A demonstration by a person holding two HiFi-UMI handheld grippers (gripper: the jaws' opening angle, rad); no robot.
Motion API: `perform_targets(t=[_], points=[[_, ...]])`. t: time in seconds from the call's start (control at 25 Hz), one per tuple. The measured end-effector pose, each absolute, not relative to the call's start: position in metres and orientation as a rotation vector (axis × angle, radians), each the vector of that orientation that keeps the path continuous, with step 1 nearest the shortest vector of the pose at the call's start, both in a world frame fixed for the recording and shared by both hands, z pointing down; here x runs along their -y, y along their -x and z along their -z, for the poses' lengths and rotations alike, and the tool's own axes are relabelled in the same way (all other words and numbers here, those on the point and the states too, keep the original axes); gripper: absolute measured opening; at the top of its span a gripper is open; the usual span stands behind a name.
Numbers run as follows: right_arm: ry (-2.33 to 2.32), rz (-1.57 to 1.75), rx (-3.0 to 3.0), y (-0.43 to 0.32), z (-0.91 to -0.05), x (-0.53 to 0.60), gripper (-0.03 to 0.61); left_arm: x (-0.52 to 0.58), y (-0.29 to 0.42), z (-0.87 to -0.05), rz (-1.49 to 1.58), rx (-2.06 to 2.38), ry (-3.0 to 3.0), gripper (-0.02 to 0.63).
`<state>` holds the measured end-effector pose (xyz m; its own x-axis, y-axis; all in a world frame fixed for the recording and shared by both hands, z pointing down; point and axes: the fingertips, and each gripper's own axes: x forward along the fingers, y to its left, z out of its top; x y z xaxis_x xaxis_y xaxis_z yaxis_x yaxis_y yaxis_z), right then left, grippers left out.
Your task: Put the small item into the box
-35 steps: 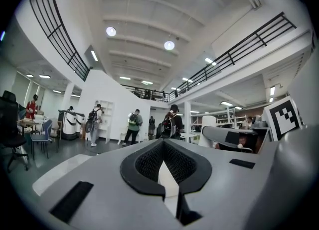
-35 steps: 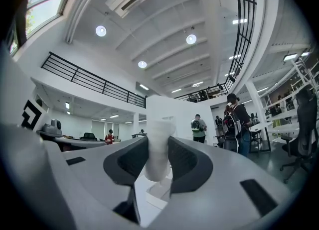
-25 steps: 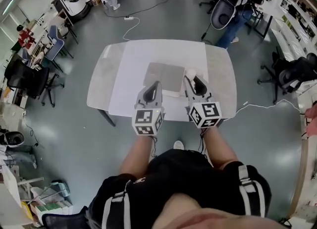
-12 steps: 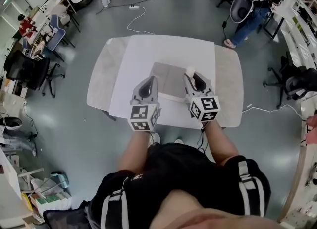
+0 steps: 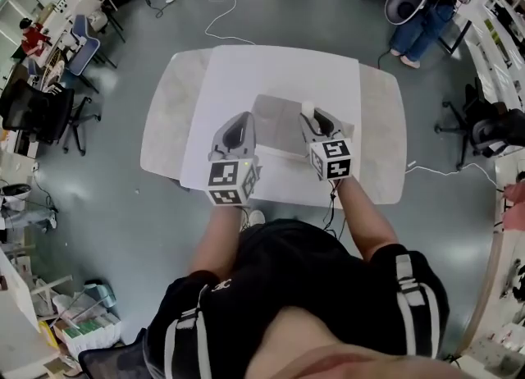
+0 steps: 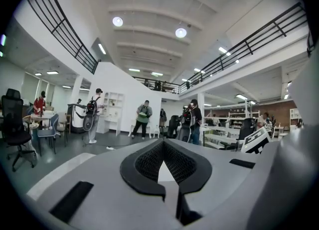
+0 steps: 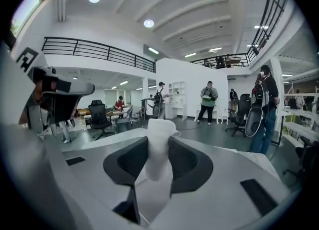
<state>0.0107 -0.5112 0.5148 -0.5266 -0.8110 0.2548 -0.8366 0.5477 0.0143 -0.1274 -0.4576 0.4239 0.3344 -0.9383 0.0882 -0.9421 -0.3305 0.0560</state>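
Gripping the small item (image 7: pixel 160 142), the right tool (image 7: pixel 159 149) poises it at the box (image 5: pixel 275 121) edge for insertion; left tool (image 6: pixel 163 149) clenched, empty.

The white small item (image 7: pixel 158 144) stands upright in the right tongs (image 7: pixel 159 157) beside the flat grey box (image 5: pixel 276 123).

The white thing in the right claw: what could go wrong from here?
The white item sticks out beyond the tips of the right claw, so it might tilt or slip free before reaching the grey box. That box looks flat and closed from above, though I can't be sure; if so, the item could just land on top.
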Motion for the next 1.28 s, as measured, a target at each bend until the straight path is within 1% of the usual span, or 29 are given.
perform_targets(t=[0.32,0.88,1.28], points=[[-1.2,-0.199,2.368,-0.012,-0.587,0.527,0.123,0.46,0.132,-0.429,-0.071,1.746,-2.474,0.005],[-1.22,-0.308,2.084,-0.089,-0.677,0.524,0.123,0.462,0.127,-0.451,-0.085,1.686,-2.437,0.005],[-1.138,-0.459,1.919,-0.119,-0.735,0.512,0.123,0.466,0.115,-0.456,-0.106,1.655,-2.444,0.005]])
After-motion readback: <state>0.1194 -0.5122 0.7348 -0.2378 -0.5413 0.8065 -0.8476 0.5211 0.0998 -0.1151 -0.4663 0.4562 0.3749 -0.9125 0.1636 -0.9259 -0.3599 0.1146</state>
